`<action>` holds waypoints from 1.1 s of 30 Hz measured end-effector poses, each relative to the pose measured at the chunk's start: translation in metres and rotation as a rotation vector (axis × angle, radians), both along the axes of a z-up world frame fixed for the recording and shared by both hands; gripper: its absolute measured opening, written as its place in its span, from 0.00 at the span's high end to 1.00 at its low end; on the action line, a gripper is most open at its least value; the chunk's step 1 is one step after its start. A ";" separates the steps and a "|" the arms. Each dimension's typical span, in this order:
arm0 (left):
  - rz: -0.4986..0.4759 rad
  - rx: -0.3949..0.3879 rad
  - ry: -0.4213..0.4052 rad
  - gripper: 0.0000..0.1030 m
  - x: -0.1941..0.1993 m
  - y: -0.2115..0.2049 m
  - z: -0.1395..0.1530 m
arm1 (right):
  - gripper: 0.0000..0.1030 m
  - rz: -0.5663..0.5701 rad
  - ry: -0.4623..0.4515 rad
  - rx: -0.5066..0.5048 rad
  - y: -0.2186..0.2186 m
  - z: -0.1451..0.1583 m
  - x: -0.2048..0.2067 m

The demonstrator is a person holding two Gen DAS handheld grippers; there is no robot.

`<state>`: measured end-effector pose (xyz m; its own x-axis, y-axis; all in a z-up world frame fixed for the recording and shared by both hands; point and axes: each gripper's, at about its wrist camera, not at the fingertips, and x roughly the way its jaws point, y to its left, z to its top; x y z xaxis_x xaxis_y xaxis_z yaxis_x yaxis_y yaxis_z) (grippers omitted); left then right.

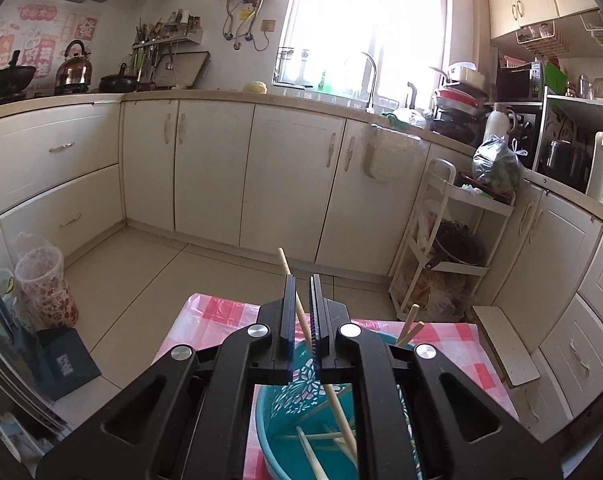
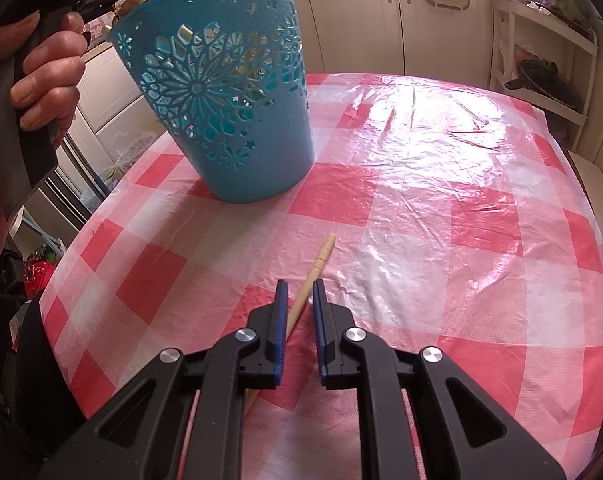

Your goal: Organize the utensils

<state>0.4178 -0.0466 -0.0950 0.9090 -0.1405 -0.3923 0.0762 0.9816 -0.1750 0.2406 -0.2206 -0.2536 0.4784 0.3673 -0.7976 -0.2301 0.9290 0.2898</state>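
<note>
A teal perforated basket (image 2: 229, 92) stands on the pink checked tablecloth (image 2: 441, 184). In the left wrist view I look down into the basket (image 1: 285, 432), where several wooden chopsticks lie. My left gripper (image 1: 302, 280) is above the basket's mouth, its jaws slightly apart with one chopstick (image 1: 291, 280) slanting between them. My right gripper (image 2: 300, 283) is low over the table, its jaws slightly apart on either side of a chopstick (image 2: 315, 270) that lies on the cloth.
The table stands in a kitchen with cream cabinets (image 1: 209, 168) around it. A white rack cart (image 1: 445, 240) stands at the right. A plastic cup and a box (image 1: 41, 280) are on the floor at the left.
</note>
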 end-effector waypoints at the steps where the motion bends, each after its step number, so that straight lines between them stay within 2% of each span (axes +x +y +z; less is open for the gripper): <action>1: -0.001 0.004 -0.001 0.95 -0.001 0.000 0.001 | 0.87 0.000 -0.001 -0.001 0.000 0.000 0.000; 7: -0.021 0.002 -0.016 0.93 -0.013 0.010 0.011 | 0.87 -0.003 0.002 0.008 -0.001 0.000 0.000; 14: -0.008 -0.021 0.033 0.92 -0.019 0.031 0.002 | 0.85 0.004 0.000 0.009 0.000 0.000 0.000; 16: 0.006 -0.025 0.041 0.85 -0.027 0.040 -0.004 | 0.84 0.003 0.005 0.019 -0.001 -0.001 0.001; 17: 0.017 -0.026 0.048 0.77 -0.030 0.045 -0.008 | 0.84 0.001 0.008 0.025 -0.002 -0.001 0.001; 20: 0.068 -0.030 0.074 0.56 -0.045 0.063 -0.027 | 0.83 0.001 0.010 0.030 -0.003 0.000 0.000; 22: 0.086 -0.023 0.105 0.52 -0.054 0.071 -0.044 | 0.83 0.002 0.006 0.018 -0.001 0.000 -0.001; 25: 0.101 -0.028 0.194 0.50 -0.059 0.082 -0.081 | 0.83 0.015 -0.009 -0.025 0.007 0.001 -0.001; 29: 0.098 -0.071 0.290 0.50 -0.063 0.091 -0.122 | 0.89 0.097 -0.035 -0.114 0.019 0.004 -0.004; 33: 0.076 -0.095 0.335 0.47 -0.062 0.093 -0.144 | 0.89 0.122 0.016 -0.076 0.016 0.004 -0.002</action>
<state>0.3556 0.0459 -0.2387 0.7414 -0.1274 -0.6589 -0.0736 0.9605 -0.2685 0.2385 -0.2050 -0.2493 0.4212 0.3603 -0.8323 -0.3387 0.9138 0.2241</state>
